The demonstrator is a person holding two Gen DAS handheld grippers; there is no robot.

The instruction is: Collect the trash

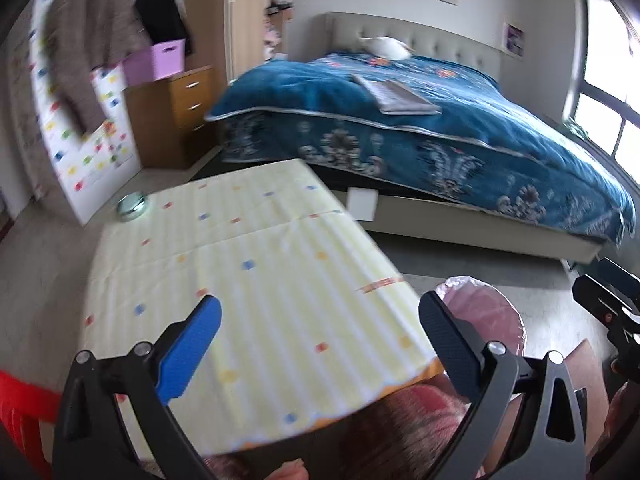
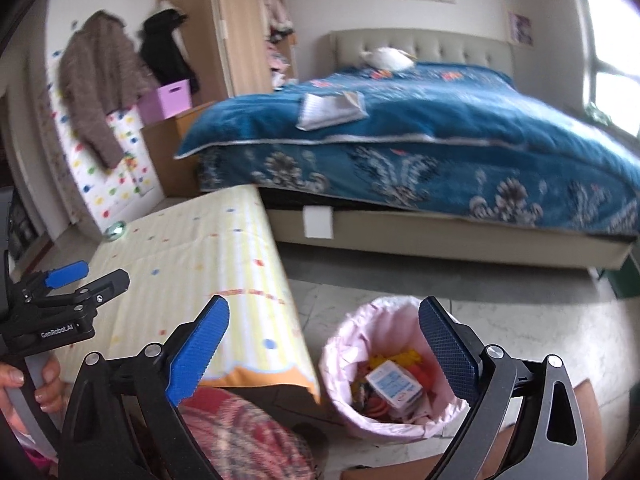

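Observation:
A small bin with a pink liner (image 2: 344, 344) stands on the floor beside the table; it holds a white and blue carton (image 2: 394, 384) and other colourful trash. Its rim also shows in the left wrist view (image 1: 486, 312). My right gripper (image 2: 324, 344) is open and empty, held above the bin. My left gripper (image 1: 320, 348) is open and empty over the table's yellow striped cloth (image 1: 256, 264). The left gripper also shows in the right wrist view (image 2: 86, 274), above the table's left side.
A small round glass dish (image 1: 132, 204) sits at the table's far corner. A bed with a blue quilt (image 1: 420, 120) lies behind, with a folded paper (image 1: 396, 98) on it. A wooden drawer cabinet (image 1: 176, 116) and a purple box (image 1: 156, 58) stand at the left.

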